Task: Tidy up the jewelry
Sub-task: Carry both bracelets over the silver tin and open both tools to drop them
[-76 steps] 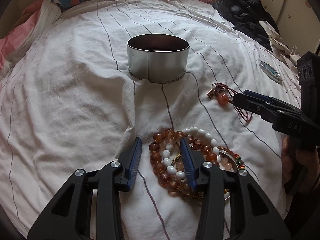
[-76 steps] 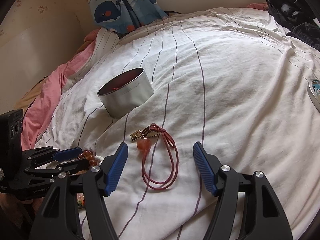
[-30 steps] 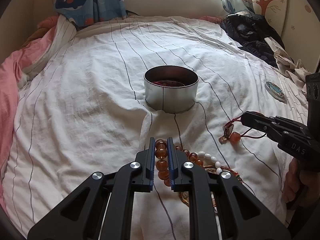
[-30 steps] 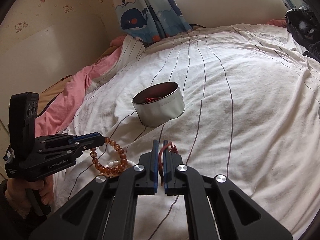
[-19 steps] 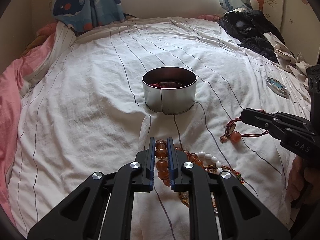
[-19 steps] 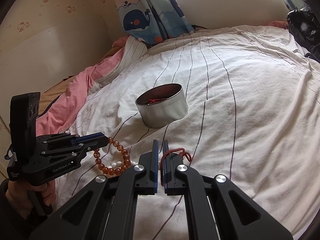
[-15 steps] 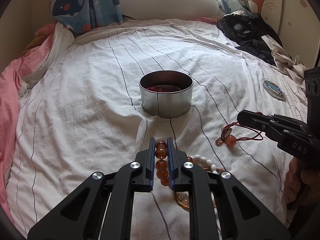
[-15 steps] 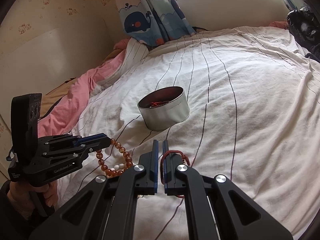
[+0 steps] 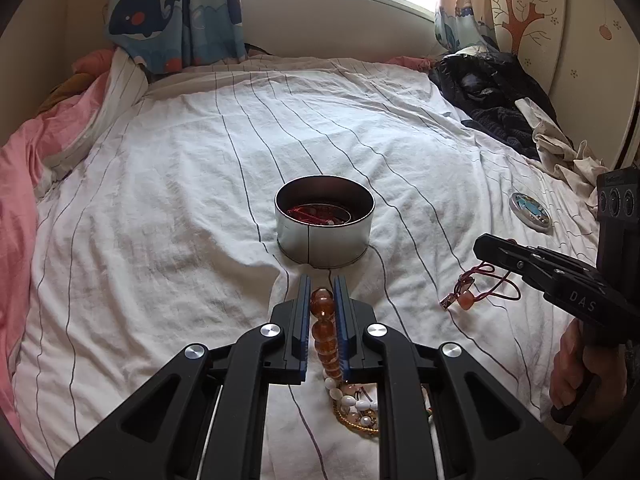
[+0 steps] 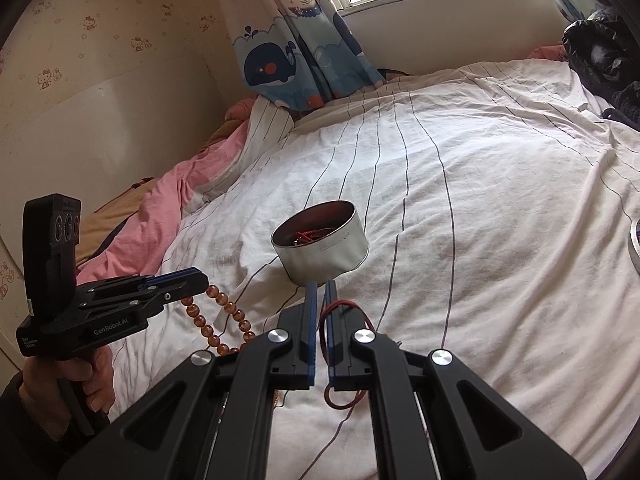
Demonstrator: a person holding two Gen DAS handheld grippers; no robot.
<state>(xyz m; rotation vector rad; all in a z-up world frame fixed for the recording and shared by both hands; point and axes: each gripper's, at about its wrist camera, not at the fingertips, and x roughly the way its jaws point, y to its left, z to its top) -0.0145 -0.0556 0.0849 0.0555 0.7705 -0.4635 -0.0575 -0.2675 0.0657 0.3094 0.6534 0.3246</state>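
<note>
Amber bracelet (image 9: 323, 322) sits clamped between the blue pads of the left gripper (image 9: 322, 289), its beads running down from the fingertips toward a small heap of white and gold jewelry (image 9: 356, 406) lying on the bed (image 9: 160, 208) at the near edge; in the right wrist view the same bracelet hangs in a loop below the left gripper, clear of the sheet as far as can be seen; the right gripper (image 10: 320, 292) is closed on a red cord (image 10: 340, 312), whose loop droops beneath the jaws, and in the left wrist view the cord carries an orange bead (image 9: 464, 300) and a small metal charm just above the sheet, right of the middle of the bed; a round tin (image 9: 324, 222) stands upright near the middle of the bed, ahead of both grippers and well apart from them, with some red cord and other pieces already inside; a small round lid (image 9: 531, 212) lies flat toward the right edge of the bed; dark clothes (image 9: 484, 92) are piled at the far right corner, a pink blanket (image 9: 16, 184) bunches along the left edge, and a whale curtain (image 9: 172, 12) hangs at the far edge; a hand (image 10: 68, 384) grips each handle
</note>
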